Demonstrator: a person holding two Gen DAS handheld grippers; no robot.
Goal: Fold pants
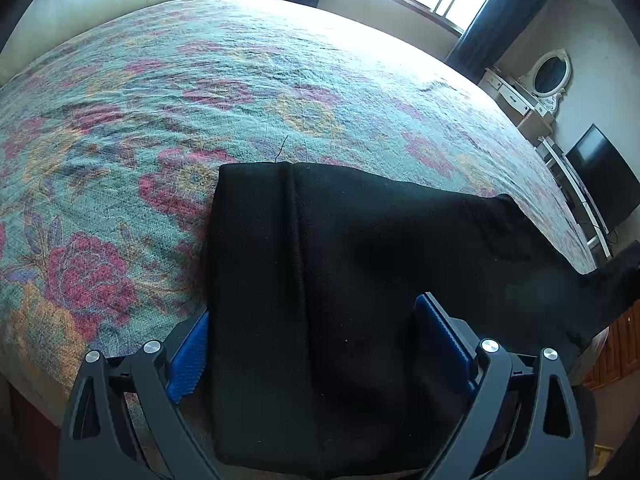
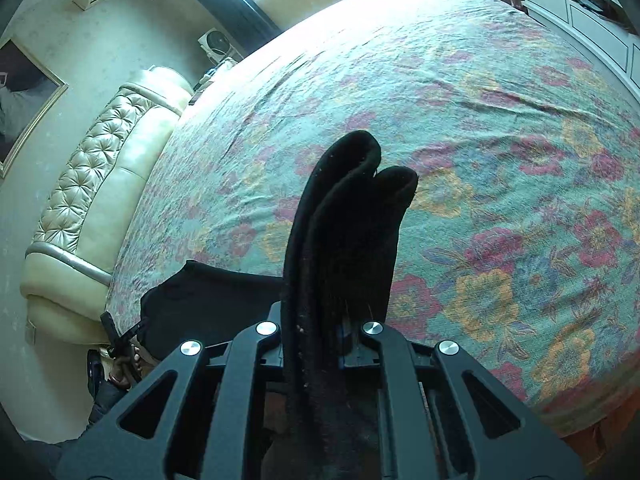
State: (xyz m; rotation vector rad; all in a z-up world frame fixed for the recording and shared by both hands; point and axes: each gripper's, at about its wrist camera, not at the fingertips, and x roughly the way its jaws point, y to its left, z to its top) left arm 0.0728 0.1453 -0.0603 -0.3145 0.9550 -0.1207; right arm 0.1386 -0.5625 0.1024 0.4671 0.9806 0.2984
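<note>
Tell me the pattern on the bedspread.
Floral: red and yellow flowers on teal bedspread, clearest in the right wrist view.

The black pants (image 1: 320, 280) lie partly on the floral bedspread (image 1: 160, 100) near its edge — one doubled-over end (image 2: 348, 220) lifted upright, bunched in thick folds.

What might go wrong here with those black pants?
The right gripper pinches only a bunched end of the pants, so the cloth could slip out. The left gripper stands wide around the folded part without pressing it, so that fold may drag across the bedspread and come undone.
</note>
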